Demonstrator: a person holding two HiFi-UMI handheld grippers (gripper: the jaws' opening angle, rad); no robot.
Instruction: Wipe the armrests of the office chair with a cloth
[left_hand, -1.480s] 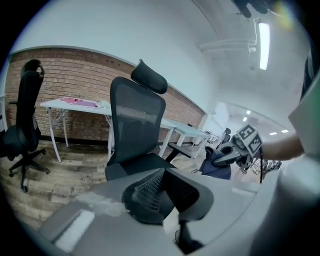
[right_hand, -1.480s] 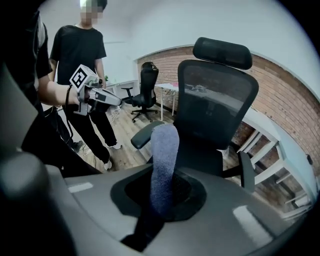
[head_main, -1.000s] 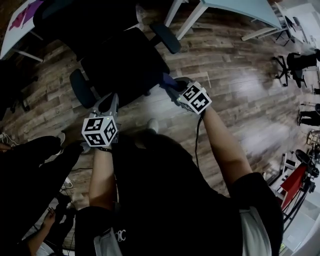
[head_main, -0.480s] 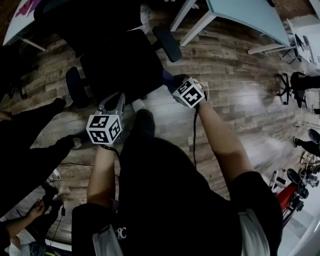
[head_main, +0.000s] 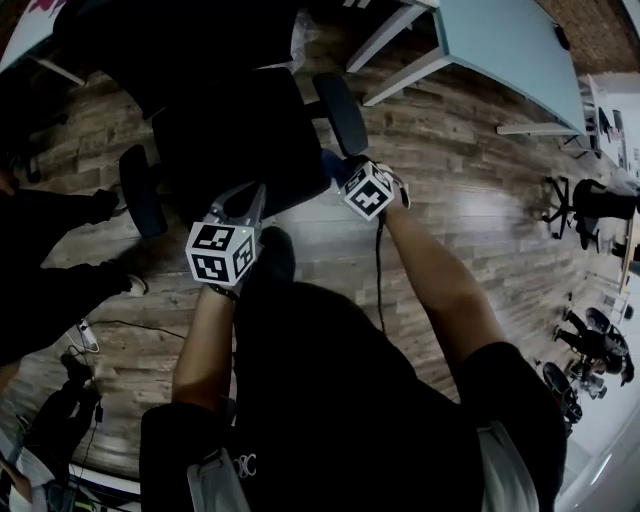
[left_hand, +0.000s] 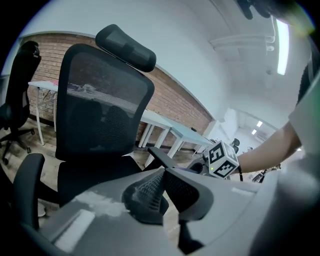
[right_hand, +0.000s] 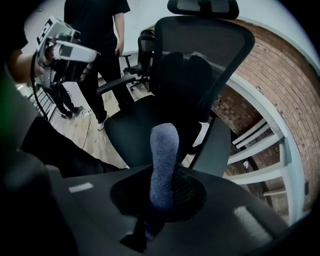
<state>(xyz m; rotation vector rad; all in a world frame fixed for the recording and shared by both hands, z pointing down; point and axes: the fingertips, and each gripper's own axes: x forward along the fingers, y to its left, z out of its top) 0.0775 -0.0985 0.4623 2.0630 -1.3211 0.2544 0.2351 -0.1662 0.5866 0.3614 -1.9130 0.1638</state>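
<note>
The black office chair stands on the wood floor in front of me, mesh back and headrest upright. Its right armrest lies just beyond my right gripper, which is shut on a blue-grey cloth that sticks up from the jaws. In the right gripper view the cloth points at the seat, with that armrest to its right, apart from it. My left gripper is shut on nothing and hovers near the seat's front edge, right of the left armrest.
White-legged tables with pale blue tops stand behind and right of the chair. A person in dark clothes stands left of the chair, their legs close to my left arm. Other office chairs are farther off. A brick wall backs the room.
Both grippers have come closer to the chair. The right gripper with the cloth now sits just short of the right armrest; the left one has edged up toward the seat.
</note>
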